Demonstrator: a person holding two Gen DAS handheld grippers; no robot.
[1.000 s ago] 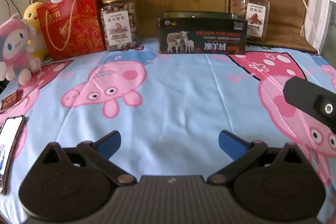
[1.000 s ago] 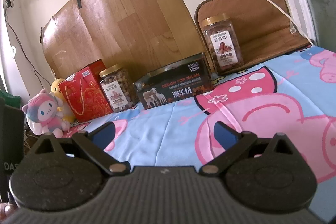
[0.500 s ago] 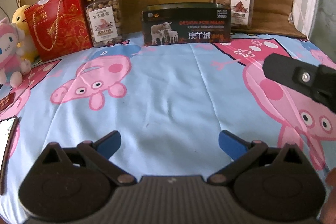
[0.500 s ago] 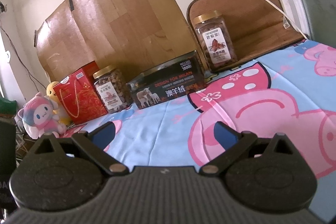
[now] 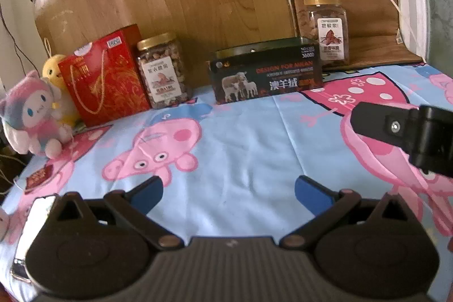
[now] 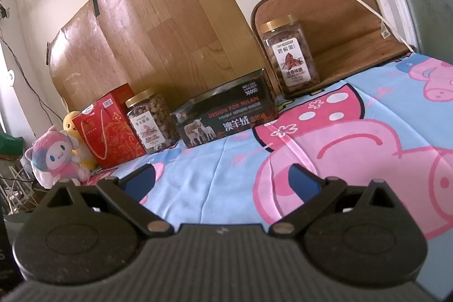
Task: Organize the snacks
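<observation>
Where plush toys (image 5: 31, 115) flank it, red gift bag (image 5: 104, 81).

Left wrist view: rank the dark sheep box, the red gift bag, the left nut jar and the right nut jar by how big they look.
1. dark sheep box
2. red gift bag
3 and 4. left nut jar and right nut jar: these look alike, and the right one stands farther back, so I won't rank them.

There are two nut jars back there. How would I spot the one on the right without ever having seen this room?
Find the brown padded mat leaning against the wall, right of the big wooden board. The right jar stands alone before it, beyond the dark sheep-printed box. Unlike the other jar beside the red gift bag, its label shows one reddish nut.
</observation>
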